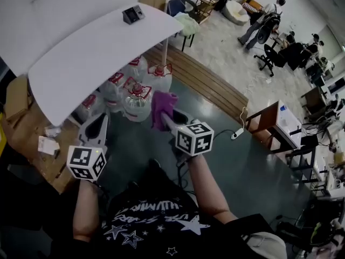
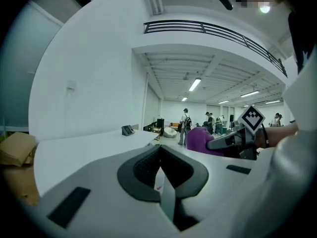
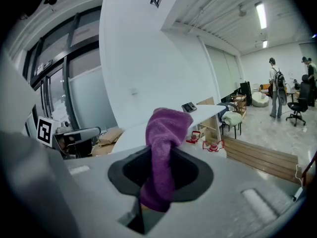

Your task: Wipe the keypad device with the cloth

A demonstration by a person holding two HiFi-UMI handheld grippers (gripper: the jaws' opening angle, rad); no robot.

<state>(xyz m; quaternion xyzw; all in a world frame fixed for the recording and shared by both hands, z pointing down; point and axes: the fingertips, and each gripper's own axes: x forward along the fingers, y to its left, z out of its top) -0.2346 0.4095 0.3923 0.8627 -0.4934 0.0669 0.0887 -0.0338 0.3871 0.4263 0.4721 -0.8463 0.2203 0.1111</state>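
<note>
The keypad device is a small dark box near the far edge of the curved white table; it also shows as the keypad device and the keypad device, far ahead of both grippers. A purple cloth hangs bunched between the jaws of my right gripper, which is shut on it. In the head view the cloth and right gripper sit below the table's near edge. My left gripper is to its left, with its jaws shut on nothing.
Several large water bottles with red handles stand under the table, just ahead of both grippers. Cardboard boxes lie at the left. A wooden platform runs to the right; people and office chairs are far off.
</note>
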